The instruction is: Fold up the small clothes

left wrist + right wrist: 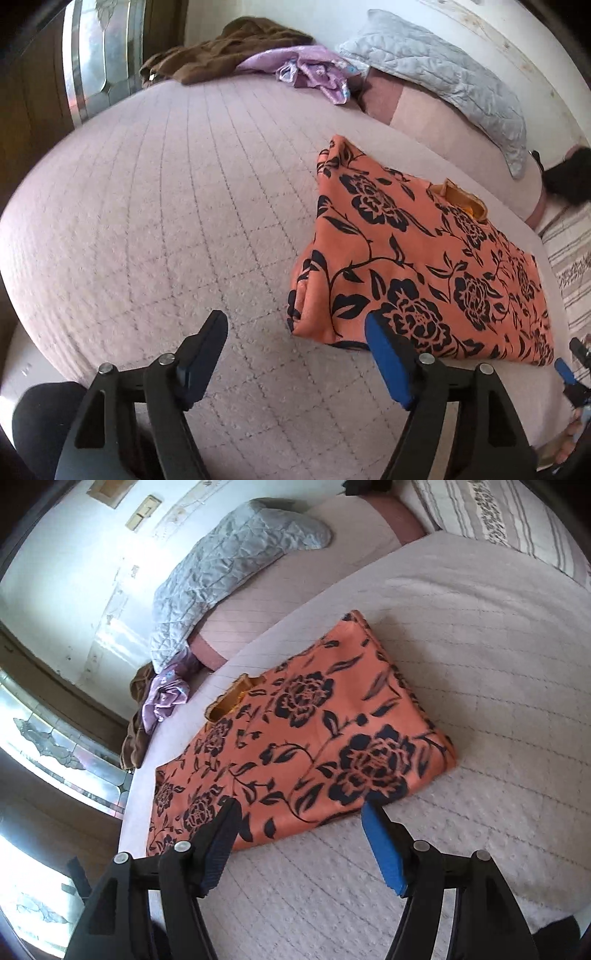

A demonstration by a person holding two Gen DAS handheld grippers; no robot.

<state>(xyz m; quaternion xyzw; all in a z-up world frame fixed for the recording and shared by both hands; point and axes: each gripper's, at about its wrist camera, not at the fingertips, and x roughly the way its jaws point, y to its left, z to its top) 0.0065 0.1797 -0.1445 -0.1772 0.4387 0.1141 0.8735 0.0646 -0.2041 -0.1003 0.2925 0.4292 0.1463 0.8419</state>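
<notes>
An orange garment with black flowers (417, 266) lies folded into a flat rectangle on the pink quilted bed (166, 221). It also shows in the right wrist view (306, 746), with a yellow inner collar (232, 699) at its far edge. My left gripper (295, 325) is open and empty, hovering at the garment's near left corner. My right gripper (299, 812) is open and empty, just over the garment's near edge. The right gripper's blue tip shows at the far right of the left wrist view (565, 371).
A brown garment (221, 51) and a purple garment (314, 72) lie crumpled at the far edge of the bed. A grey quilted pillow (443, 77) leans on the wall. A striped pillow (498, 513) lies beyond. A window (99, 55) is at the far left.
</notes>
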